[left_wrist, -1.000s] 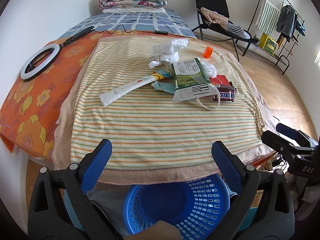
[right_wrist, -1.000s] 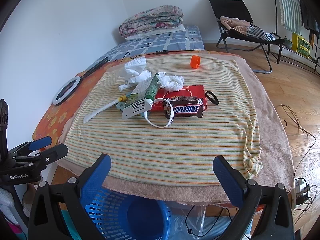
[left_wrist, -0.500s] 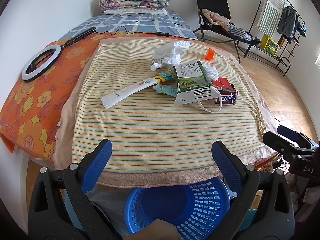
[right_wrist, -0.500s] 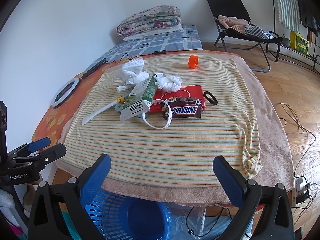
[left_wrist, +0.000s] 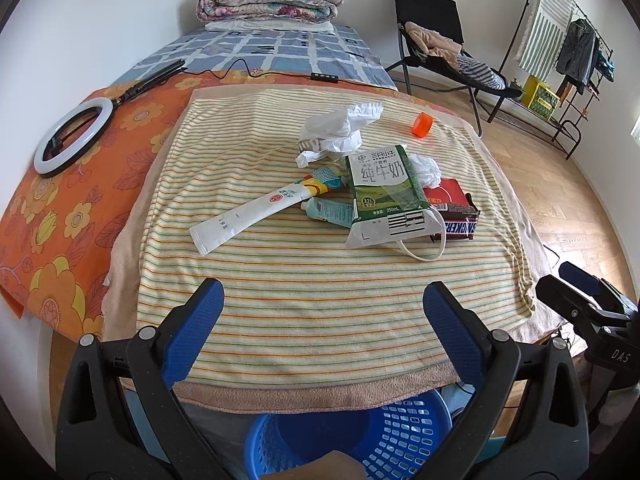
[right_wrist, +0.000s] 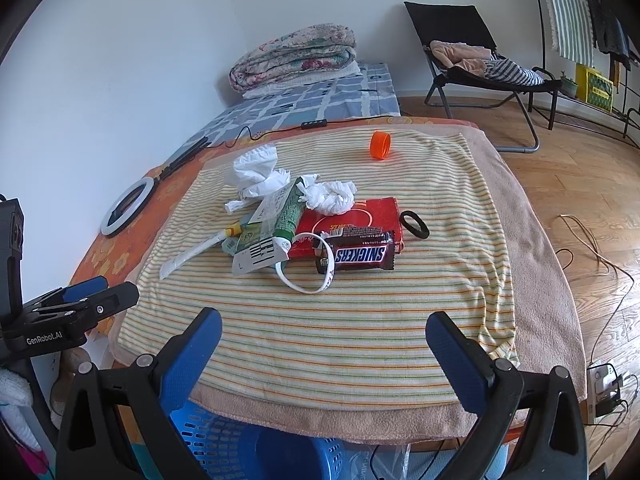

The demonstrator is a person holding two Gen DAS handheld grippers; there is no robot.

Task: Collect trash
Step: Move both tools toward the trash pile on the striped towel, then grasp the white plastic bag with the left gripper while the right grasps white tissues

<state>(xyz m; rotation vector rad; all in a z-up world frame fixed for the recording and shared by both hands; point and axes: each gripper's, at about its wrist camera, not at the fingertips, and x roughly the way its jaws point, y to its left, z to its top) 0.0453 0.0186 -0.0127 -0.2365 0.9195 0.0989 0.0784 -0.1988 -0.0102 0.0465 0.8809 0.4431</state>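
Trash lies in a heap on the striped towel (left_wrist: 280,280): a green milk carton (left_wrist: 384,192), a long white tube (left_wrist: 256,216), crumpled white paper (left_wrist: 340,128), a Snickers bar (right_wrist: 356,255), a red packet (right_wrist: 352,220), a white ring band (right_wrist: 308,280) and an orange cap (right_wrist: 380,145). A blue basket (left_wrist: 360,436) stands below the near towel edge. My left gripper (left_wrist: 320,328) and right gripper (right_wrist: 323,344) are both open and empty, above the near edge of the towel, short of the heap.
A ring light (left_wrist: 72,136) lies on the orange floral cover at the left. A black hair tie (right_wrist: 414,224) lies right of the red packet. Folded quilts (left_wrist: 268,0) sit at the back. A black chair (right_wrist: 480,64) and a clothes rack (left_wrist: 560,52) stand on the wooden floor at the right.
Both grippers have moved forward and slightly up over the towel's near edge; the basket shows less in both views. Both stay open.
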